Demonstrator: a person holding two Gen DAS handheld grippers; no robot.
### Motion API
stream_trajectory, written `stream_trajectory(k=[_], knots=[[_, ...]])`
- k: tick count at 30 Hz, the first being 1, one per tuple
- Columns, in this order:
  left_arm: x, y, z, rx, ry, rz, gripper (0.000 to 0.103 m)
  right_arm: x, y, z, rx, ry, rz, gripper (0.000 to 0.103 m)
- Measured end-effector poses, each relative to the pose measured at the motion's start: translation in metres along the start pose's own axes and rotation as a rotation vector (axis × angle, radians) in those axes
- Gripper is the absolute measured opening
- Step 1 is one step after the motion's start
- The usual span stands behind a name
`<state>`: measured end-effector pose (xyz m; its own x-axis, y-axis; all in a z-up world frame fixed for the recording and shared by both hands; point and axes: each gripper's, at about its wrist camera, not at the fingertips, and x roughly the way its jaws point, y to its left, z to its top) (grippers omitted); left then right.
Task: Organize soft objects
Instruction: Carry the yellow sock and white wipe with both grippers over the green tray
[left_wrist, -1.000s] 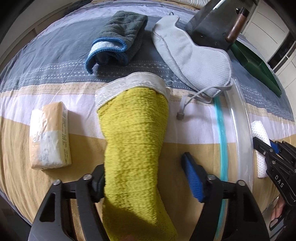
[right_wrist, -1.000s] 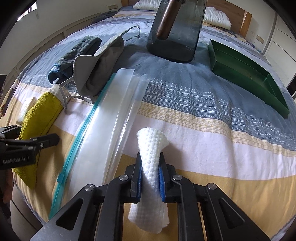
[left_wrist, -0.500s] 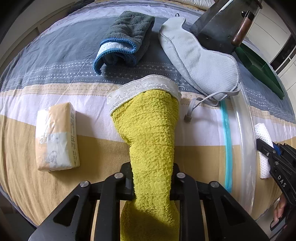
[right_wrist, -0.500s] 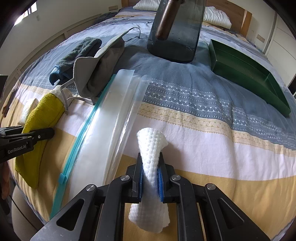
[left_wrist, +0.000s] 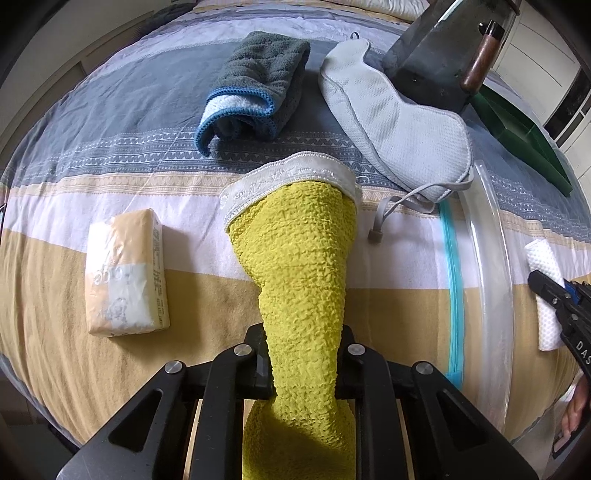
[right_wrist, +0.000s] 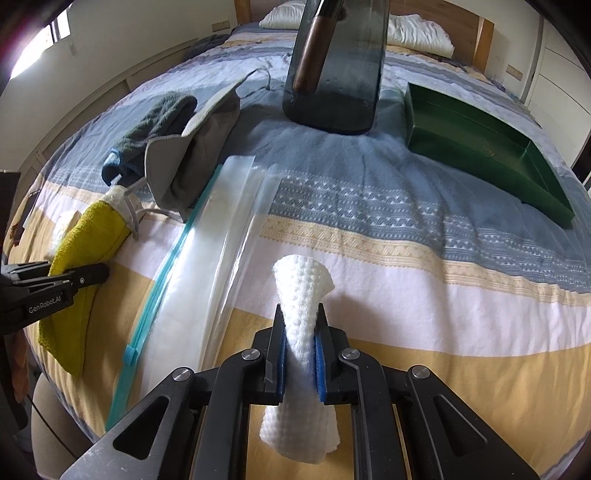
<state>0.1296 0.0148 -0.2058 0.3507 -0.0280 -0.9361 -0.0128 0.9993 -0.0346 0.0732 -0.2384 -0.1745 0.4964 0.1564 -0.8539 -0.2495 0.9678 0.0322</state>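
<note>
My left gripper (left_wrist: 304, 363) is shut on a yellow textured cloth (left_wrist: 295, 266) with a grey-white band at its far end; the cloth lies lengthwise on the striped bedspread (left_wrist: 55, 258). Seen from the right wrist, the same yellow cloth (right_wrist: 88, 240) lies at far left with the left gripper (right_wrist: 74, 277) on it. My right gripper (right_wrist: 299, 339) is shut on a rolled white waffle cloth (right_wrist: 303, 295), pinched between its blue pads. A clear zip bag (right_wrist: 207, 266) with a teal seal lies between the two cloths. The white cloth (left_wrist: 543, 291) shows at the left view's right edge.
A folded grey towel (left_wrist: 255, 81) with blue trim, a grey fabric pouch (left_wrist: 399, 122) with a drawstring, and a tissue pack (left_wrist: 125, 273) lie on the bed. A dark translucent bin (right_wrist: 336, 70) and a green tray (right_wrist: 480, 147) stand farther back. Pillows and a headboard are beyond.
The left gripper's jaws closed from wide open onto the yellow cloth, bunching it narrow between them. The right gripper kept its hold on the white cloth without moving.
</note>
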Motion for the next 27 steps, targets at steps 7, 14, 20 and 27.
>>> stream_trajectory(k=[7, 14, 20, 27], knots=[[-0.027, -0.006, -0.005, 0.014, -0.048, 0.017, 0.014, -0.030, 0.000, 0.007, -0.005, -0.053, -0.002, 0.011], [-0.050, -0.012, -0.005, 0.018, -0.084, 0.022, 0.014, -0.060, 0.001, 0.011, -0.017, -0.098, 0.003, 0.011], [-0.061, -0.017, -0.008, 0.033, -0.103, 0.028, 0.014, -0.078, 0.004, 0.012, -0.012, -0.120, -0.009, 0.011], [-0.084, -0.032, -0.005, 0.063, -0.137, 0.023, 0.014, -0.099, 0.006, 0.013, -0.015, -0.143, -0.030, 0.011]])
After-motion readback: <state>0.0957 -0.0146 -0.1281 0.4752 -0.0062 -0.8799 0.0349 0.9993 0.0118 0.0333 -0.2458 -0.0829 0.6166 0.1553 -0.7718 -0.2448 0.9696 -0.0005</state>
